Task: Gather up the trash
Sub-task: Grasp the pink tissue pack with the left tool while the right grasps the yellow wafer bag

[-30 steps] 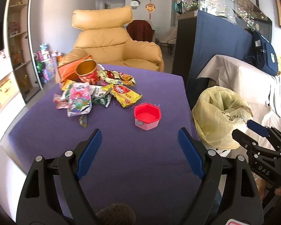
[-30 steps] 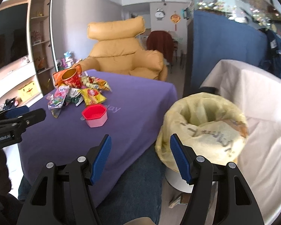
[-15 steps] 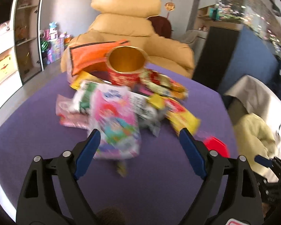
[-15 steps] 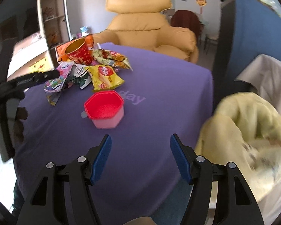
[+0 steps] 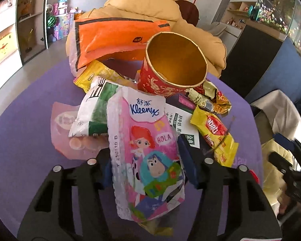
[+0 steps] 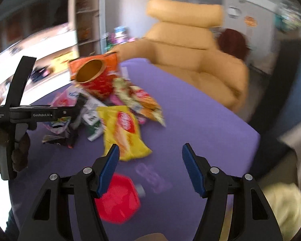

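A pile of trash lies on the purple table: a pink Kleenex tissue pack, a red-and-gold paper cup on its side, an orange bag, a yellow snack wrapper and other packets. My left gripper has its jaws closing around the tissue pack, and the blue pads meet its two sides. In the right wrist view it reaches in from the left. My right gripper hangs open over bare cloth, beside the yellow wrapper, with nothing between its fingers. A red hexagonal tub sits below its left finger.
A tan armchair stands behind the table. A yellow trash bag sits off the table's right edge, also in the right wrist view. Shelves line the left wall. A cloth-covered sofa is at the right.
Both grippers swung left from the trash bag toward the pile. My left gripper came down onto the tissue pack and its jaws narrowed around it. The right gripper stayed open.
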`<state>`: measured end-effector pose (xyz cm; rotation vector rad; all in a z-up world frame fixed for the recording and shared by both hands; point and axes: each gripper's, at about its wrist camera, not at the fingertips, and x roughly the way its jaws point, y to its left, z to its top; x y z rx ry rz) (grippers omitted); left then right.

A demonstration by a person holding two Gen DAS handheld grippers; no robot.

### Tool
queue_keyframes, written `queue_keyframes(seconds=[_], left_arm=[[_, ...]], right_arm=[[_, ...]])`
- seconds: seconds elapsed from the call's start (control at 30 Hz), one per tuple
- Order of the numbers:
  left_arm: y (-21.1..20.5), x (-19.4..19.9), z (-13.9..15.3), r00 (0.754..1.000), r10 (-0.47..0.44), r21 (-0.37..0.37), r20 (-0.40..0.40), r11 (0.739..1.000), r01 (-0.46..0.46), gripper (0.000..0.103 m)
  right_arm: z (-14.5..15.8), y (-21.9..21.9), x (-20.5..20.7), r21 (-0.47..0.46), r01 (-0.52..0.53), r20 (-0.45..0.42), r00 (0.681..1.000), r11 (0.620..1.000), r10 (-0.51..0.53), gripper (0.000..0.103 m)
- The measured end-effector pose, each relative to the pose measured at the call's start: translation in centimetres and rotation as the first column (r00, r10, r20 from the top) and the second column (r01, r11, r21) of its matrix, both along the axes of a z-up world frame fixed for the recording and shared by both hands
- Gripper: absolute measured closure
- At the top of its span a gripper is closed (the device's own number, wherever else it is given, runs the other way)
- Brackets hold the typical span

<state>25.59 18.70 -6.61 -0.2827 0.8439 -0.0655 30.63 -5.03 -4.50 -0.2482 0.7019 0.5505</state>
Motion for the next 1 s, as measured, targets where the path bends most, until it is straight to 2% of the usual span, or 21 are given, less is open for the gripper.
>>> queue_keyframes(seconds=[0.03,0.07,0.1,0.2,0.27,0.33,0.4,0.43,0.5,0.53,0.67,0.73,0.8,1.0], left_arm=[[0.0,-0.2,0.1,1.000,-0.002,-0.001,-0.004,1.000,0.002,0.053],[0.0,-0.4,0.3,1.000,-0.012,-0.007,-0.005,1.000,0.012,0.062],[0.0,-0.7,0.5,1.000,-0.020,-0.012,-0.002,1.000,0.020,0.066],[0.1,-1.9,1.5,0.998,-0.049,-0.019,0.028,0.999,0.050,0.074],[0.2,-2.3,2.1,0.997,-0.062,-0.010,0.043,0.998,0.062,0.083],[0.3,-2.6,2.5,0.996,-0.071,-0.007,0.054,0.997,0.071,0.084],[0.6,-2.7,2.8,0.995,-0.080,0.003,0.065,0.997,0.080,0.087],[0.5,-2.8,2.9,0.994,-0.081,0.006,0.069,0.997,0.081,0.088],[0.8,-2.9,2.8,0.994,-0.081,0.009,0.072,0.997,0.080,0.088],[0.9,-2.9,2.7,0.994,-0.082,0.009,0.068,0.997,0.081,0.088],[0.7,-2.6,1.8,0.994,-0.098,0.009,0.049,0.995,0.097,0.088],[0.5,-2.4,1.6,0.994,-0.099,0.014,0.040,0.995,0.098,0.088],[0.4,-2.3,1.7,0.994,-0.102,0.002,0.043,0.995,0.102,0.092],[-0.7,-2.9,5.0,0.988,-0.101,0.003,0.120,0.995,0.101,0.095]], right_arm=[[-0.2,0.9,1.0,-0.015,-0.030,-0.012,0.999,0.999,0.029,0.042],[-0.3,1.5,1.7,-0.022,-0.044,-0.022,0.999,0.999,0.043,0.042],[-0.6,2.2,2.6,-0.027,-0.059,-0.039,0.998,0.998,0.058,0.042],[-1.7,4.1,5.0,-0.026,-0.097,-0.102,0.990,0.995,0.094,0.042],[-2.7,5.4,6.6,-0.022,-0.115,-0.152,0.982,0.993,0.110,0.042],[-3.4,6.3,7.7,-0.030,-0.126,-0.173,0.978,0.992,0.119,0.043],[-4.1,7.2,8.4,-0.063,-0.131,-0.183,0.976,0.989,0.117,0.057],[-4.6,7.6,8.7,-0.073,-0.139,-0.206,0.971,0.988,0.121,0.060],[-4.9,7.5,8.8,-0.072,-0.148,-0.233,0.964,0.986,0.128,0.081],[-4.9,7.3,8.6,-0.067,-0.154,-0.239,0.962,0.986,0.134,0.084],[-3.8,5.7,6.6,-0.064,-0.152,-0.206,0.969,0.986,0.136,0.090],[-2.9,4.3,5.5,-0.034,-0.139,-0.198,0.972,0.990,0.130,0.092],[-1.8,3.2,4.6,-0.018,-0.111,-0.174,0.979,0.994,0.106,0.093],[1.6,-0.4,2.8,0.049,-0.030,-0.096,0.995,0.998,0.035,0.094]])
